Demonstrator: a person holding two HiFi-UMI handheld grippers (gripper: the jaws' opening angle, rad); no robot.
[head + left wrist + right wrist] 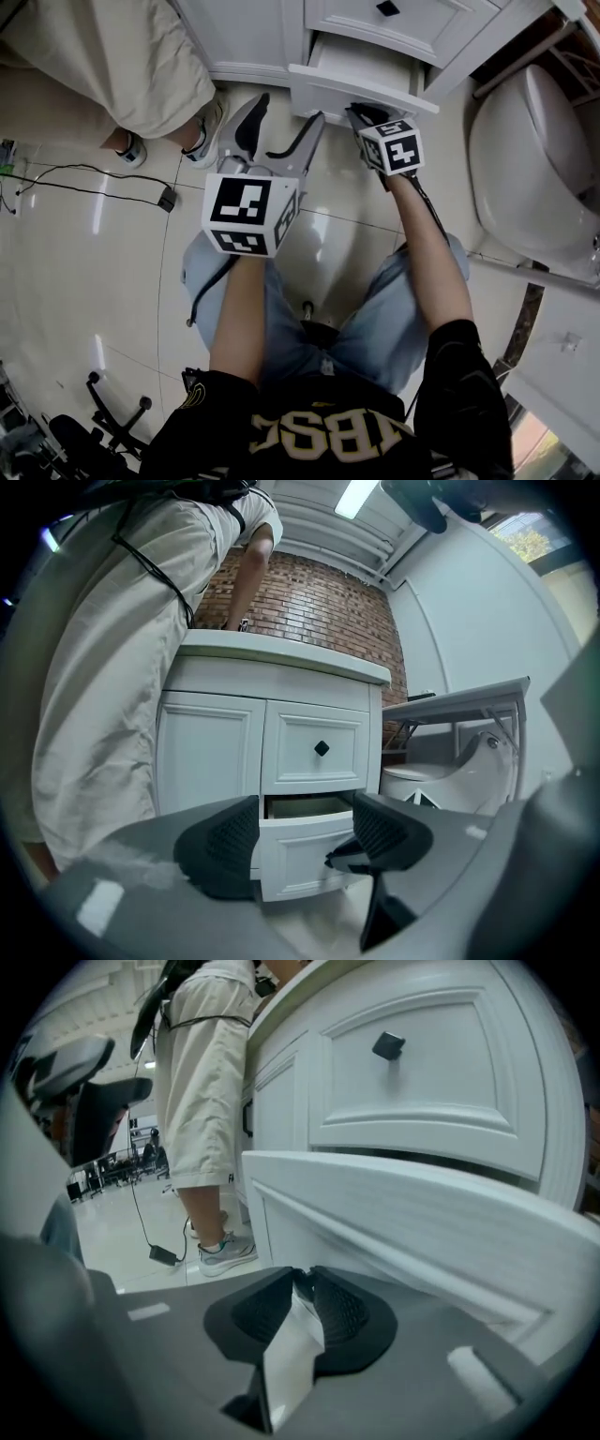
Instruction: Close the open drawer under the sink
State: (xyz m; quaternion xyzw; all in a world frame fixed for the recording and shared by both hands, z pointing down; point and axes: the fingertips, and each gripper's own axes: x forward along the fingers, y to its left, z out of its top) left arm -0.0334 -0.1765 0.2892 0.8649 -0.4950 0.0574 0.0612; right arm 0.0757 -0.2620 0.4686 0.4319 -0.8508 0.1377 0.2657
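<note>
Drawer (361,86), lowest in the white cabinet (211,752), stands pulled out partway, just ahead of both grippers. Right gripper (302,1290) has its fingers pressed together, with the tip close up under the drawer front (whether it touches, I cannot tell). Left gripper (305,834) hangs beside it, short of the drawer, fingers apart and empty. Above sits a shut drawer (319,719) with a dark knob (322,748). A person (103,696) in light clothes stands at the cabinet's left, and a toilet (530,159) lies to its right.
</note>
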